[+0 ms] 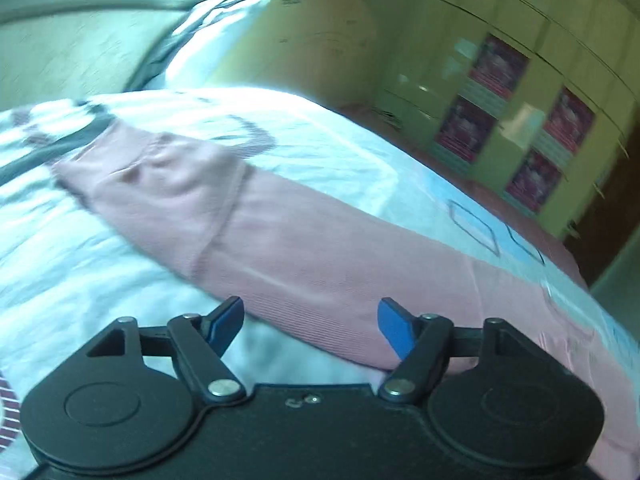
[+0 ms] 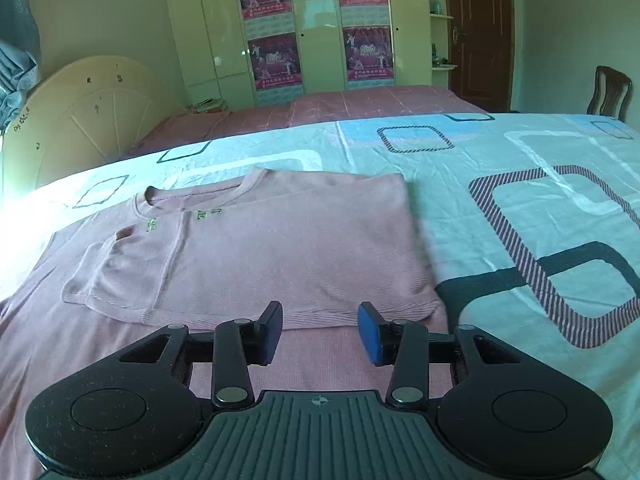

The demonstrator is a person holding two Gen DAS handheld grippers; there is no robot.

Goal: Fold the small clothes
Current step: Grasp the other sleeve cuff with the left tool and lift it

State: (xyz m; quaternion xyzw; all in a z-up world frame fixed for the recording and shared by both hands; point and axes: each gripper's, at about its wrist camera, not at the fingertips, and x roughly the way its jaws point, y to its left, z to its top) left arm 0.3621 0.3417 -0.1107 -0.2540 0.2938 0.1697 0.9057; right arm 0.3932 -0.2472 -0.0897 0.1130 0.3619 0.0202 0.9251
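Left tongs [image 1: 310,326] spread wide, nothing between pads, hovering over near edge of pink shirt [image 1: 288,248]; that view blurred. Right tongs [image 2: 320,334] partly apart, empty, just above shirt [image 2: 256,248]. Shirt lies flat on bed [image 2: 500,216], left of centre, on patterned sheet; right side folded over middle, sleeve lying across chest, collar toward far left. Far side: second bed with pink cover [image 2: 340,108], wardrobe [image 2: 312,24] with posters, brown door [image 2: 478,32], chair [image 2: 610,94] at far right.
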